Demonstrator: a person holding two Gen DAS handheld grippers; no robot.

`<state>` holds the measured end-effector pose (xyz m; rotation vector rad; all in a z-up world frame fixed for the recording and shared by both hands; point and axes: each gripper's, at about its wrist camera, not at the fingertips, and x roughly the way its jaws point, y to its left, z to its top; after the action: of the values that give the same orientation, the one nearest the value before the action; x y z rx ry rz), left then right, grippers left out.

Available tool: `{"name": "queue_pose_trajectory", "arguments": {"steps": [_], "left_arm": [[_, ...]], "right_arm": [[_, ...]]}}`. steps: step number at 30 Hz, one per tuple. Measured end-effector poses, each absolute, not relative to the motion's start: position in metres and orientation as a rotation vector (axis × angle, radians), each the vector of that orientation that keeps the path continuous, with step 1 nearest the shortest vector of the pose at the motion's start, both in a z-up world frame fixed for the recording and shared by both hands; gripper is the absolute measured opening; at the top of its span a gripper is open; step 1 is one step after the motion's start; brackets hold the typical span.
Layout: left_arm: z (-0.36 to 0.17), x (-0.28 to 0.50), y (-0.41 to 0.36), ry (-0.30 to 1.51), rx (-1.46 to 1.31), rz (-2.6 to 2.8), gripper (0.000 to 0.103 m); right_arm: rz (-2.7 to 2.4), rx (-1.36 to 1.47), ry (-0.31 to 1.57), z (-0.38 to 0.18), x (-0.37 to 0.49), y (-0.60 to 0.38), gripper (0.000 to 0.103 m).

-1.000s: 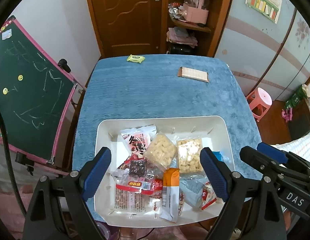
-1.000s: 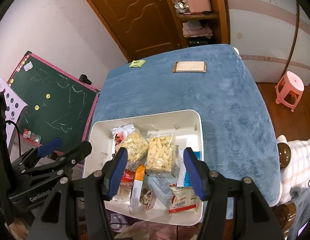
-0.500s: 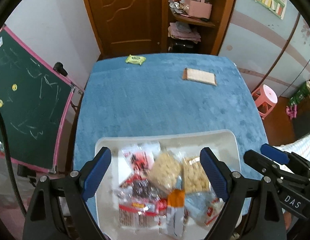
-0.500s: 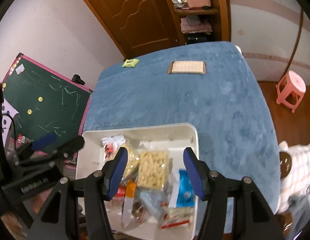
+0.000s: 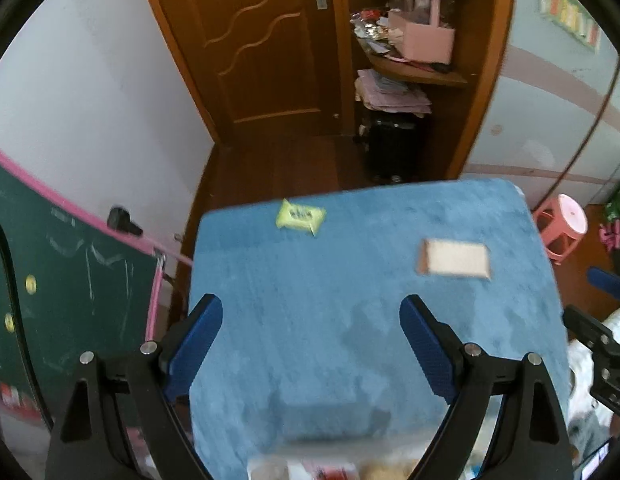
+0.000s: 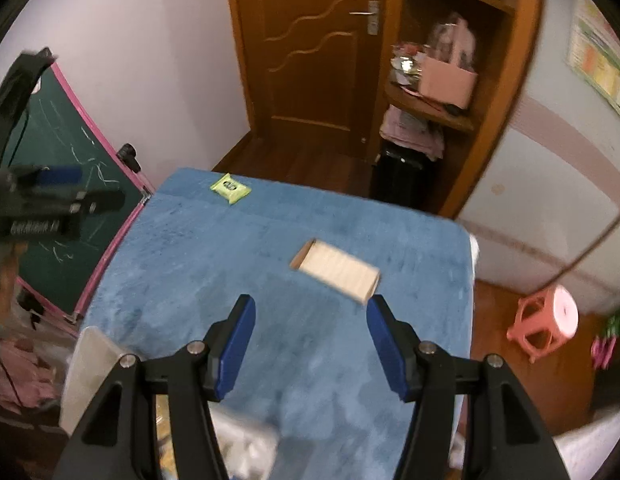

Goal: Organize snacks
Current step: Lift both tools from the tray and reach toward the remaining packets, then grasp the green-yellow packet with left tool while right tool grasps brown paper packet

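Blue plush cloth covers the counter (image 5: 349,320), its nap soft and faintly mottled, with rounded far corners. Behind it we note a brown panelled wooden door (image 5: 266,48), a wooden corner shelf unit (image 5: 413,72) holding a pink box, and a green chalkboard (image 5: 70,280) in a pink frame at the left.

Compared with a second ago, both views have swept forward over the counter. The white tray of snacks, then filling the space between both pairs of fingers, now shows only as a blurred strip at the bottom edge of the left view (image 5: 310,470) and as a white rim at the lower left of the right view (image 6: 90,364). The two stray items at the far end now appear much larger.

The yellow-green packet (image 5: 300,216), a flat crinkled pillow pack, lies near the far left edge of the counter. The tan rectangular pack (image 5: 455,258), flat with a brown end, lies toward the far right, well apart from the packet. In the right view it (image 6: 335,272) sits just beyond the right gripper (image 6: 311,340), nearest the right finger tip; contact cannot be judged through the blur.

The left gripper (image 5: 311,348) has its blue-padded fingers (image 5: 198,344) spread wide over bare cloth, holding nothing. The right gripper's fingers (image 6: 238,344) are likewise parted and empty.
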<state>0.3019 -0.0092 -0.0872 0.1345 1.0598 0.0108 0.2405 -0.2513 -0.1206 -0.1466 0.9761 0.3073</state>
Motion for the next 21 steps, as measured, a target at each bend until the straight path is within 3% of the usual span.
{"name": "queue_pose_trajectory", "arguments": {"steps": [9,21], "left_arm": [[-0.182,0.447,0.005,1.274,0.003,0.067,0.090],[-0.276,0.493,0.030,1.436,0.005,0.107,0.090]], "right_arm": [[0.488,-0.349,1.055,-0.205,0.362,-0.248,0.059],[0.692,-0.450,1.257,-0.297,0.412,-0.236,0.059]]}}
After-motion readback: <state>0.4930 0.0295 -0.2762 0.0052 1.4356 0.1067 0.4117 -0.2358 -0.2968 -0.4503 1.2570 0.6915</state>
